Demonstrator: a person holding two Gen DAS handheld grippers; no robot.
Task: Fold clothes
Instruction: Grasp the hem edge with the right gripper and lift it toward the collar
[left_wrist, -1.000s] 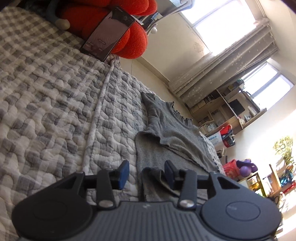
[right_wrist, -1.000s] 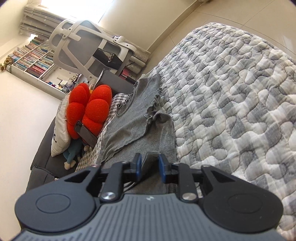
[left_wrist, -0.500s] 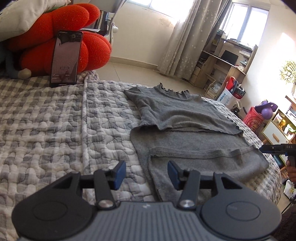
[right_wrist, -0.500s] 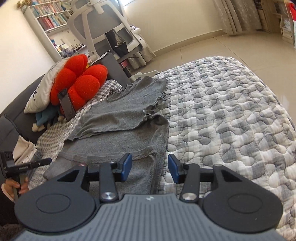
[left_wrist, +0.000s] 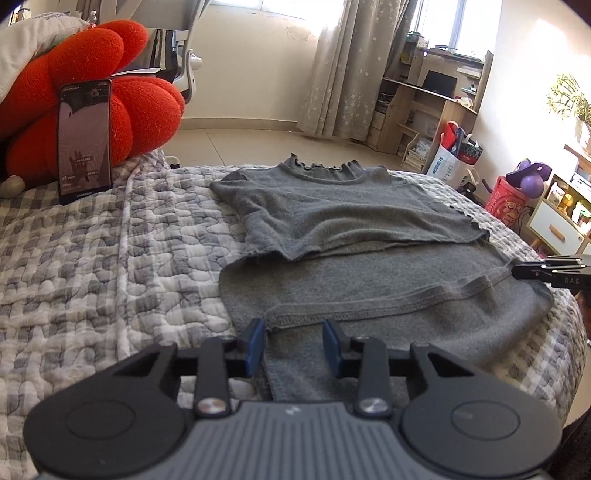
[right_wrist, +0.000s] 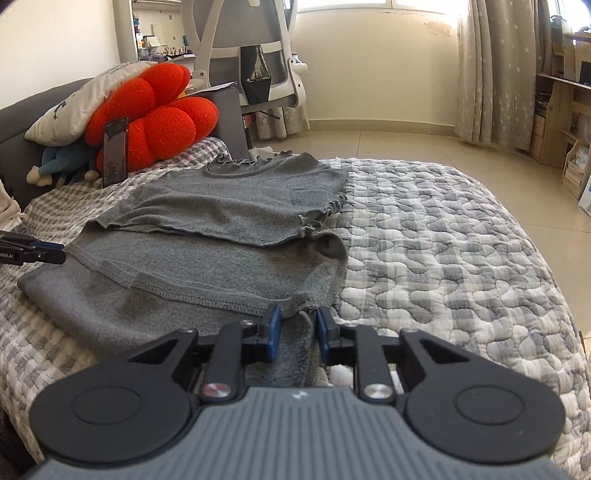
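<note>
Clothes first: a grey garment (left_wrist: 354, 221) lies spread flat on the quilted bedspread (left_wrist: 110, 266), ruffled collar at the far end, with a folded-over lower layer whose stitched hem (left_wrist: 388, 301) runs across just ahead of my fingers.

Far to the left of my left gripper (left_wrist: 294, 345), a phone (left_wrist: 85, 140) stands propped against a red flower cushion (left_wrist: 122, 92), well apart from the cloth. The left gripper has its 2 blue pads spread wide, released. The left pad (left_wrist: 255, 345) sits right at the garment's left edge, where the hem's corner starts; the near strip of grey cloth runs between the 2 pads and under the right one, but nothing is pinched. I cannot tell whether the pads touch the fabric.

In the right wrist view, the tip of the left gripper shows at the far left, just beside the hem's other end. My right gripper (right_wrist: 297, 334) has its pads closer together, with a bunched fold of the garment's near right edge standing between them. I still see a gap at each pad, so I read it as not clamped. Beyond the right finger (right_wrist: 325, 334) is only bare bedspread.
</note>
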